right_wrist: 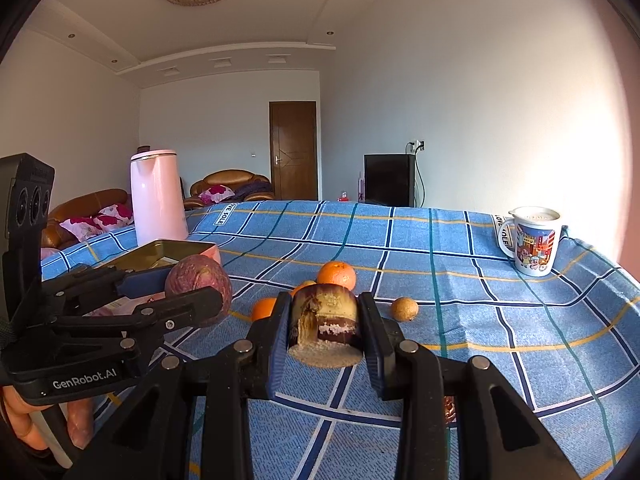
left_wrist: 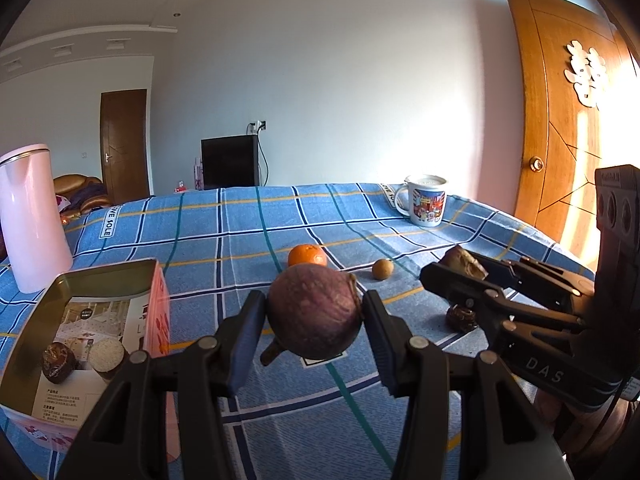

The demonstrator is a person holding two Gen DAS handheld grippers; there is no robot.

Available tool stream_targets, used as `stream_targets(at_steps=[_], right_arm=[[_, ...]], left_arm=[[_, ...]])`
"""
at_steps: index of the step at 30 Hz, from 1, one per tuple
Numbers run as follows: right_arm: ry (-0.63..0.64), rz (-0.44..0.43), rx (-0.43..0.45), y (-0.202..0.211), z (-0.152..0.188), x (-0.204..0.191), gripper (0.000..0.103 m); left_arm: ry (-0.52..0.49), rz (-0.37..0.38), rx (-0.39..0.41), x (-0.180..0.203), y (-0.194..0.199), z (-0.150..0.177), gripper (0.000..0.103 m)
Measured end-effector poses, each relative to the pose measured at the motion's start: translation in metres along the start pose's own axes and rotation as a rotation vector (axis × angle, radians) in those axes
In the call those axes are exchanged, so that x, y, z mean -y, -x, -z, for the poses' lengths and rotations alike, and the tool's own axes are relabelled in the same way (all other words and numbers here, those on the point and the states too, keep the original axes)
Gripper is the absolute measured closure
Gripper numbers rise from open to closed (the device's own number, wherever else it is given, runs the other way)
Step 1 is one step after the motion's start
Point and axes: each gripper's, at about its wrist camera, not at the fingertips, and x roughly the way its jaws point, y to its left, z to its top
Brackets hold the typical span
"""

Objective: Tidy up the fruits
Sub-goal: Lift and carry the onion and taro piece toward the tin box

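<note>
While your left gripper (left_wrist: 314, 314) clamps the round purple fruit (left_wrist: 314, 312) between its pads and your right gripper (right_wrist: 325, 326) pinches the cut brown piece (right_wrist: 326, 320), both loads hang above the blue checked cloth (left_wrist: 248, 240) with nothing yet dropped. What your next move likely turns on is the open tin box (left_wrist: 24, 336): in the left wrist view it lies at about nine o'clock from the purple fruit, just beside the left jaws, so that hand is the nearer one; the right gripper sits out at three o'clock, well apart from it. Two small items already rest inside the box. An orange (left_wrist: 307, 255) and a small tan fruit (left_wrist: 383, 269) wait toward twelve o'clock. The box's near corner is cut off by the frame, a dark item (left_wrist: 462, 318) is half hidden under the right gripper, and what the cut piece really is stays hard to tell.
</note>
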Motion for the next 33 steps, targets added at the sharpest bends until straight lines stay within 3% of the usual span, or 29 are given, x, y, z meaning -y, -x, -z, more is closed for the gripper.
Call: stream_targets(at_steps=[11,33], right_arm=[[0.027,-0.008,0.063,0.012,0.002,-0.005,0.068],[0.029,-0.042,0.097,0.015,-0.001,-0.004,0.068]], left_arm=[[-0.008,-0.016,0.027,0.000,0.006,-0.001,0.051],[-0.003,-0.063,0.106,-0.011,0.031,-0.009,0.051]])
